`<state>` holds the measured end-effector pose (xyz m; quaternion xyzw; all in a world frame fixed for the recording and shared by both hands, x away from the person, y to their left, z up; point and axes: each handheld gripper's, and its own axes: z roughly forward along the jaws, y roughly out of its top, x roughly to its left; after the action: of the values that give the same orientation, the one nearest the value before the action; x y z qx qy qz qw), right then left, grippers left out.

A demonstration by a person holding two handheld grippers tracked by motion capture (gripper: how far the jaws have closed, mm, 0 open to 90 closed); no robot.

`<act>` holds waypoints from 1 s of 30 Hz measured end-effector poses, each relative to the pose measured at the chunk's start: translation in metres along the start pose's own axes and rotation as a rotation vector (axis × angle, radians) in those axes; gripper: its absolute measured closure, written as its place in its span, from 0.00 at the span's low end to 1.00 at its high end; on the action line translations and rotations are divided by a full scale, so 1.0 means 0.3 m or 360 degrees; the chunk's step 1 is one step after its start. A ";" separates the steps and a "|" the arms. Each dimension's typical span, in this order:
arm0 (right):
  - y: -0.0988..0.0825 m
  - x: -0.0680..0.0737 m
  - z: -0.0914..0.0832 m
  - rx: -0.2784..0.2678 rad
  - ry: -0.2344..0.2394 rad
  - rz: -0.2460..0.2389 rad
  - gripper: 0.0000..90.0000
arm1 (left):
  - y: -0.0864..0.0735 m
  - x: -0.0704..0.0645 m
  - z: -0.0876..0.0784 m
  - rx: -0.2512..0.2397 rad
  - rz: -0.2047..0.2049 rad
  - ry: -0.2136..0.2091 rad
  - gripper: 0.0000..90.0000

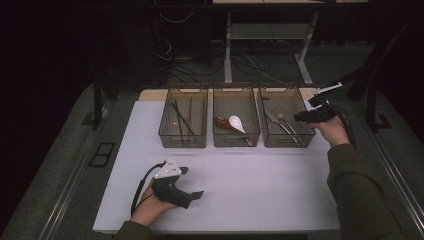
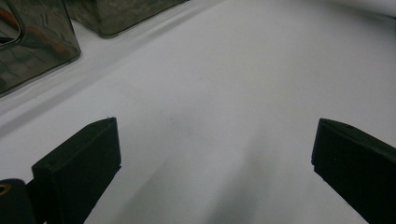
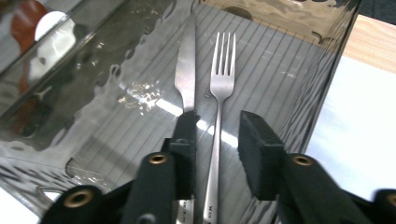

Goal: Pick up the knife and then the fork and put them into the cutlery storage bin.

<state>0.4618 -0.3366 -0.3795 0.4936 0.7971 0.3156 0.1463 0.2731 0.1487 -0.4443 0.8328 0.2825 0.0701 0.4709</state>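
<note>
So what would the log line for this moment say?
right hand-held gripper: open over fork | bin: knife, fork | left hand-held gripper: open

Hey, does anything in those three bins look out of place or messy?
Nothing stands out. The knife and fork lie side by side in the right bin, spoons in the middle bin, chopsticks in the left bin. No spills or damage.

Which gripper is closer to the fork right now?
Right. The right gripper hangs over the right-hand bin, jaws astride the fork handle without pinching it. The left gripper rests on the white mat, well short of the bins.
</note>
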 end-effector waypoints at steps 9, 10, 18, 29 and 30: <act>-0.023 -0.007 -0.040 -0.0143 0.0088 0.0039 0.56 | 0.000 0.000 0.001 0.0003 -0.0001 0.0003 0.01; -0.027 -0.004 -0.048 -0.0170 0.0103 0.0049 0.54 | -0.001 0.001 0.001 0.0006 -0.0001 0.0001 0.01; -0.058 0.049 -0.105 -0.0310 0.0107 -0.0008 0.34 | 0.000 0.000 0.002 0.0012 0.0004 0.0000 0.01; -0.120 0.142 -0.157 -0.0404 0.0186 -0.0025 0.20 | -0.001 -0.001 0.003 0.0020 0.0007 -0.0009 0.01; -0.131 0.147 -0.160 -0.0419 0.0185 -0.0024 0.18 | -0.001 -0.001 0.003 0.0020 0.0007 -0.0010 0.01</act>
<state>0.3877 -0.3272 -0.3651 0.4451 0.7596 0.4443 0.1656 0.2730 0.1478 -0.4451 0.8365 0.2798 0.0668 0.4664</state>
